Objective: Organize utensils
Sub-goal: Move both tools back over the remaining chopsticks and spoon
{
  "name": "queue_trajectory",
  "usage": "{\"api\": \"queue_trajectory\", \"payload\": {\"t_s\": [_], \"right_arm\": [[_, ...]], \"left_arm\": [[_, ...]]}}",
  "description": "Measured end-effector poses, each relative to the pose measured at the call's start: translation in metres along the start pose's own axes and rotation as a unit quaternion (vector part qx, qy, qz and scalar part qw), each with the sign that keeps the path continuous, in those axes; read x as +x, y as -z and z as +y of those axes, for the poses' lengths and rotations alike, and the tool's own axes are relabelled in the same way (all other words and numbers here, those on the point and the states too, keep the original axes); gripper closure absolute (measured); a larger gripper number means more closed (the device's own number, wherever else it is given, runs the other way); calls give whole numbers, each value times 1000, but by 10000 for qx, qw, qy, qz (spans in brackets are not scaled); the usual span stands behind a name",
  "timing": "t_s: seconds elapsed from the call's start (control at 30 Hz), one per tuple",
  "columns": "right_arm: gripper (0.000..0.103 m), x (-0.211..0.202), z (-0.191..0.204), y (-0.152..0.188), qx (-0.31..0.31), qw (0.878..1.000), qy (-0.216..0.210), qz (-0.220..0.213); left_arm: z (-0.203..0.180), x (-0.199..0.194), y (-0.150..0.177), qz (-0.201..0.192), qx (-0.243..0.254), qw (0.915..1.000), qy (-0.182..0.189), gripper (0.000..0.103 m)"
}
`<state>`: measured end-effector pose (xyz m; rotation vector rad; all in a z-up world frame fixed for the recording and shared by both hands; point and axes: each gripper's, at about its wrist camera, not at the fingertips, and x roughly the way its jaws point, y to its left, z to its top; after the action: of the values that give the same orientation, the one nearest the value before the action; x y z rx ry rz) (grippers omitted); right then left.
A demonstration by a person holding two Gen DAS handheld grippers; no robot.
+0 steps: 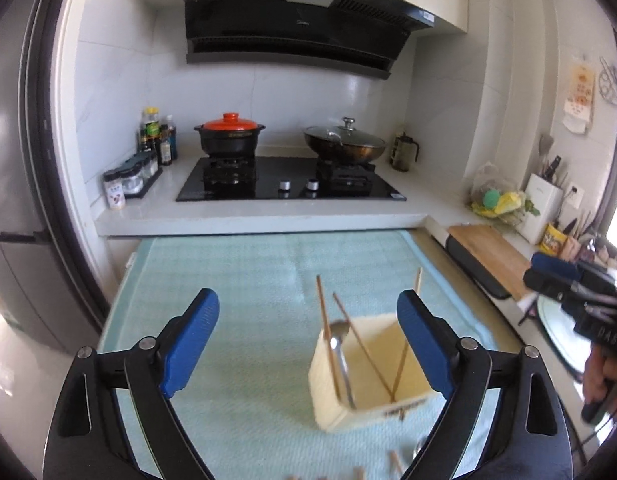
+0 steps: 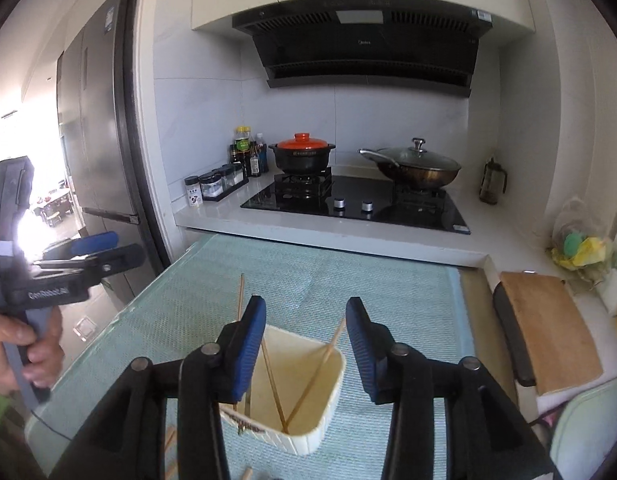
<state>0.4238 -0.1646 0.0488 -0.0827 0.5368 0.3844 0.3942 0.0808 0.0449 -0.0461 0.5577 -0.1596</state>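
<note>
The left claw point(image 1: 308, 344) stands wide apart and empty, angled downward over the worktop's pale green mat point(image 1: 244, 272). The right claw point(image 2: 305, 350) is partly open, nothing between its blue pads point(image 2: 250, 354), tilted down above the cream utensil holder point(image 2: 308, 424). That holder sits on the mat with several chopsticks point(image 1: 364, 348) and a metal spoon point(image 1: 340, 352) leaning inside. More chopsticks point(image 1: 395, 462) lie loose on the mat near its front edge.
</note>
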Motion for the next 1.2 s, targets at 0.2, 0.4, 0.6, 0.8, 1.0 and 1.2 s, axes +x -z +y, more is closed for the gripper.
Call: {"api": "queue_trajectory", "payload": {"t_s": [0.2,0.4,0.6,0.8,1.0,1.2], "right_arm": [[53,-84,1,60,-323,9989,300,128],[50,-129,18,166,-377,9954,660,589],[49,-128,47,270,31,9907,874,1039],[49,-108,66,295,148,9908,652,1178],[49,-100,81,289,20,9923,637,1058],[49,-94,81,291,84,9918,602,1127]], "left_arm": [[17,-84,83,784,514,9954,-184,7],[17,-127,188,1320,500,9886,-514,5],[4,-105,264,1541,-282,9863,-517,5],[-13,-54,288,1687,-308,9837,-537,5],[-18,-19,293,1816,-129,9809,-691,5],[-9,-3,299,2001,-281,9763,-770,5]]}}
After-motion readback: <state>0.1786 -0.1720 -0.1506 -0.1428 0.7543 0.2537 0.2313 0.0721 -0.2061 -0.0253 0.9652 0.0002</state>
